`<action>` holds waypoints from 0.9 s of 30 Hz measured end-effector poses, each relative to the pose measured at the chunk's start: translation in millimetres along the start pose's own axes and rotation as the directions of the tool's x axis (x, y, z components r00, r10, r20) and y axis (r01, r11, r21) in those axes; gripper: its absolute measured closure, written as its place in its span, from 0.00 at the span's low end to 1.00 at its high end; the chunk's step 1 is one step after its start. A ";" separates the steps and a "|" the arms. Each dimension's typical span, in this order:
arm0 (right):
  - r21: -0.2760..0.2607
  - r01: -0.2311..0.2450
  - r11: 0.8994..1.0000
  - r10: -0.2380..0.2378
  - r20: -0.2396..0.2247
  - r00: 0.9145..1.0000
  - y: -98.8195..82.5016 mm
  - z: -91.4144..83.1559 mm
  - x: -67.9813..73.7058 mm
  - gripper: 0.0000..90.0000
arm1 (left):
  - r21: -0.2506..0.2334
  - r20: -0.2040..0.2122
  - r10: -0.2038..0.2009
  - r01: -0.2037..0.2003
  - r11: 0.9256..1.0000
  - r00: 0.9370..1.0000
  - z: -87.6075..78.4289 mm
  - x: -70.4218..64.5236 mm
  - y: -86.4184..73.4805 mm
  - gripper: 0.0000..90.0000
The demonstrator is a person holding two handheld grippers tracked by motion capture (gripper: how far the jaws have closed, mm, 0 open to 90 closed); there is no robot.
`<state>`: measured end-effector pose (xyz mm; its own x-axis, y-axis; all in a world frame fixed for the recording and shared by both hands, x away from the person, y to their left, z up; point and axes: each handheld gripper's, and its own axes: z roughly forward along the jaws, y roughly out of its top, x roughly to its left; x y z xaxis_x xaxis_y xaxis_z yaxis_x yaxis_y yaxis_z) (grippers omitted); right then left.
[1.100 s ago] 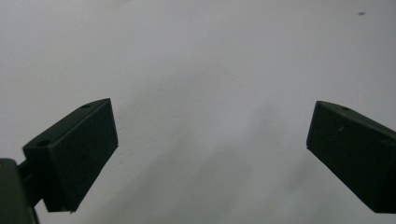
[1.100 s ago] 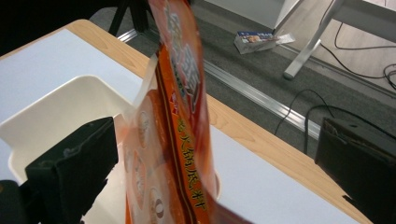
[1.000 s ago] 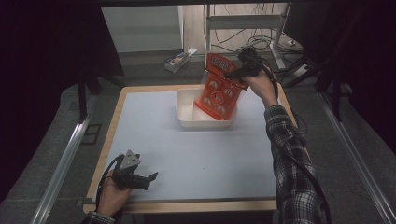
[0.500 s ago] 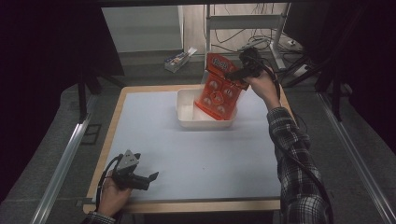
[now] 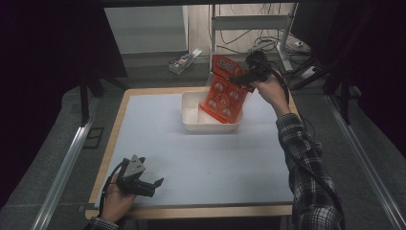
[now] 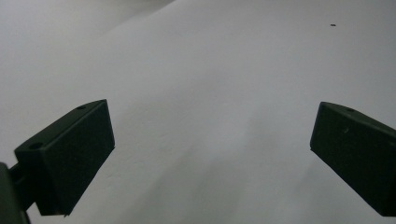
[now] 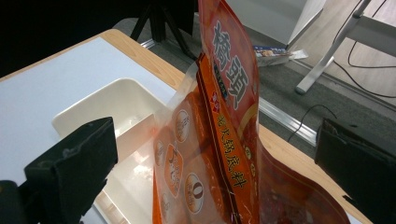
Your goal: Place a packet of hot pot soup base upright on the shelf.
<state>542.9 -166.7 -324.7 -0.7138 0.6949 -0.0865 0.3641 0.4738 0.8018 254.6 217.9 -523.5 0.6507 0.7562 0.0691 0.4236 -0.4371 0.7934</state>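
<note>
- High view: the right gripper point(image 5: 250, 75) is held up over the far right part of the counter point(image 5: 201, 158), at about 1 o'clock from the counter's centre.
- An orange packet point(image 5: 224, 92) stands tilted with its lower edge inside the white tub point(image 5: 194, 115); its top leans toward 12 o'clock, above the tub's far rim.
- The right gripper is at the packet's upper right edge. Whether it touches the packet cannot be told from this view.
- The white tub sits on the counter's far half, slightly right of centre.
- The left gripper point(image 5: 152, 184) lies low at the near left corner of the counter, at about 7 o'clock, in the person's left hand point(image 5: 115, 203). It is well apart from the tub and packet.
- A grey three-cornered plate point(image 5: 135, 166) sits on top of the left gripper.
- A small box point(image 5: 184, 61) lies on the floor beyond the counter, at about 11 o'clock from the tub.
- Left gripper view: both black jaws stand wide apart with nothing between them. Below them is bare pale counter surface point(image 6: 210, 93).
- Right gripper view: both jaws stand wide apart, one at each side of the frame. The orange packet point(image 7: 219, 140) rises between them, edge-on and upright, with neither jaw pressing on it.
- The white tub point(image 7: 116, 107) lies behind and below the packet, toward 9 o'clock in this view, on the counter point(image 7: 56, 74).
</note>
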 end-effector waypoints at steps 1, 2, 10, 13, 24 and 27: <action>-0.003 0.003 1.000 -0.003 -0.001 1.000 -0.1 -1.5 0.5 0.00 | -0.002 0.000 0.001 -0.001 1.000 1.000 -0.4 0.1 0.2 0.00; -0.005 0.003 1.000 -0.003 -0.003 1.000 -0.3 -2.6 0.9 0.00 | -0.011 -0.003 -0.003 0.003 1.000 1.000 -0.9 0.2 0.4 0.00; -0.017 0.015 1.000 -0.015 -0.021 1.000 -4.9 -12.4 8.8 0.00 | -0.027 -0.014 -0.013 0.012 1.000 1.000 -2.9 1.4 0.7 0.00; -0.024 0.016 1.000 -0.016 -0.028 0.999 -7.1 -15.6 11.7 0.00 | -0.023 -0.015 -0.008 0.007 1.000 1.000 -2.5 0.2 1.0 0.00; -0.043 0.022 0.999 -0.024 -0.044 0.999 -17.4 -26.8 21.3 0.00 | -0.018 -0.018 0.003 -0.004 1.000 1.000 -2.2 -1.0 1.4 0.00; -0.048 0.022 0.999 -0.023 -0.032 0.999 -19.8 -30.8 22.3 0.00 | -0.019 -0.020 0.005 -0.006 1.000 1.000 -2.3 -1.2 1.5 0.00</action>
<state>501.4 -177.2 -324.3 -0.7410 0.6660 -0.0864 0.3192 0.4624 0.8272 253.0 217.5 -521.0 0.6404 0.7633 0.0855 0.4079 -0.4323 0.8042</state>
